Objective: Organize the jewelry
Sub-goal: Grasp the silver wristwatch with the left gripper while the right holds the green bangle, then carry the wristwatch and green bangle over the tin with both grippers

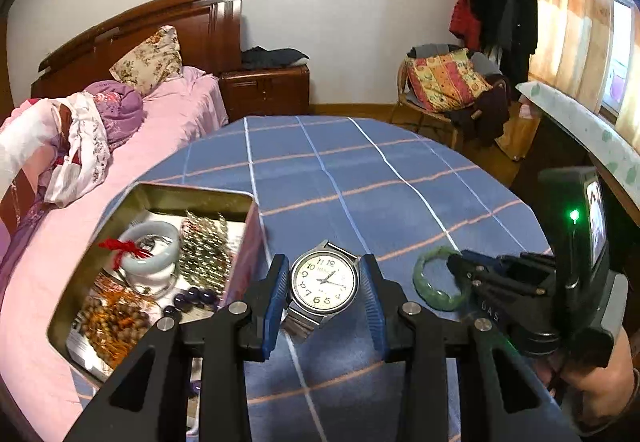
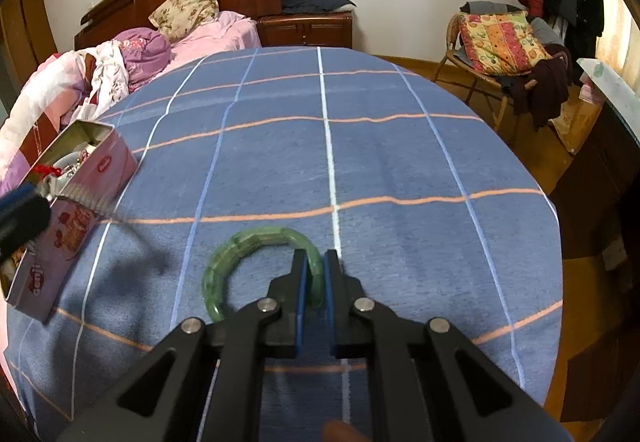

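Note:
A silver wristwatch point(image 1: 324, 280) with a white dial sits between the blue pads of my left gripper point(image 1: 325, 266), which is shut on its case; the metal band point(image 2: 80, 197) hangs just above the blue checked cloth and casts a shadow. To its left stands an open pink tin point(image 1: 192, 193) holding a pale bangle with a red tassel point(image 1: 150, 242), a golden chain point(image 1: 204, 250) and wooden beads point(image 1: 112, 322). My right gripper point(image 2: 316, 258) is shut on the right side of a green bangle point(image 2: 240, 242) that lies on the cloth.
The round table point(image 2: 400, 161) drops off to a wooden floor on the right. A pink bed point(image 1: 168, 109) runs along the left, a nightstand point(image 1: 264, 89) behind it. A chair with cushions point(image 2: 500, 41) stands at the far right. A hand point(image 1: 600, 382) holds the right gripper.

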### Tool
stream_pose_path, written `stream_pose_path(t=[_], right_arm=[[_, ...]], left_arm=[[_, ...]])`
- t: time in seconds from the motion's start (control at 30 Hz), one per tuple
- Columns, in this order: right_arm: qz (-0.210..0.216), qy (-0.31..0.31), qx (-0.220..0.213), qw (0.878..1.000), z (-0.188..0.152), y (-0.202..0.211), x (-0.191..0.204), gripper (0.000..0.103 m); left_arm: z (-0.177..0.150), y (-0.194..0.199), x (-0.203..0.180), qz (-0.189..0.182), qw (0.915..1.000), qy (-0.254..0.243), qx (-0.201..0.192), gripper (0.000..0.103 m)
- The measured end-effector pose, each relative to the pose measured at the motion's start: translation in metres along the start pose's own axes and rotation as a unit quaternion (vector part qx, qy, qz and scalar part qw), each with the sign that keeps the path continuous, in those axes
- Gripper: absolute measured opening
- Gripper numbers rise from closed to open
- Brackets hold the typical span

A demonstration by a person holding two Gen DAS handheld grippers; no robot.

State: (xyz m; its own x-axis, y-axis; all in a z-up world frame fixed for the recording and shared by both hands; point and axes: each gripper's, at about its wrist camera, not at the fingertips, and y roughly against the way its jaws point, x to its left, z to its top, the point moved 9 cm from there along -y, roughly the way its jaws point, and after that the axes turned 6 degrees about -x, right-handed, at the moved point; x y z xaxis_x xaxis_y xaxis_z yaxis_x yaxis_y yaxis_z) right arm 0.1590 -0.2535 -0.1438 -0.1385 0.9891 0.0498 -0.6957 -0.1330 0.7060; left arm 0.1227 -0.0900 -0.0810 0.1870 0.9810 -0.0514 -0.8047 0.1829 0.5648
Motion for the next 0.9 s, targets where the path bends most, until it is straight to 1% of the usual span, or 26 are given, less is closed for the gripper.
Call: stream_pose_path(t=[0.33,0.57,0.9], right_arm=[[-0.001,-0.003,-0.025,1.0,0.007,0.009,0.003,0.01],[0.013,0.008,-0.042,0.999,0.018,0.021,0.017,0.01],[0.047,0.04,-0.066,0.996,0.037,0.032,0.052,0.01]], left_arm=[[0.008,0.009,0.012,-0.003,0.9999,0.003,-0.012,0.037],[0.018,0.02,0.023,0.002,0.9996,0.011,-0.024,0.037],[0.039,0.039,0.059,0.035,0.998,0.024,-0.046,0.037]])
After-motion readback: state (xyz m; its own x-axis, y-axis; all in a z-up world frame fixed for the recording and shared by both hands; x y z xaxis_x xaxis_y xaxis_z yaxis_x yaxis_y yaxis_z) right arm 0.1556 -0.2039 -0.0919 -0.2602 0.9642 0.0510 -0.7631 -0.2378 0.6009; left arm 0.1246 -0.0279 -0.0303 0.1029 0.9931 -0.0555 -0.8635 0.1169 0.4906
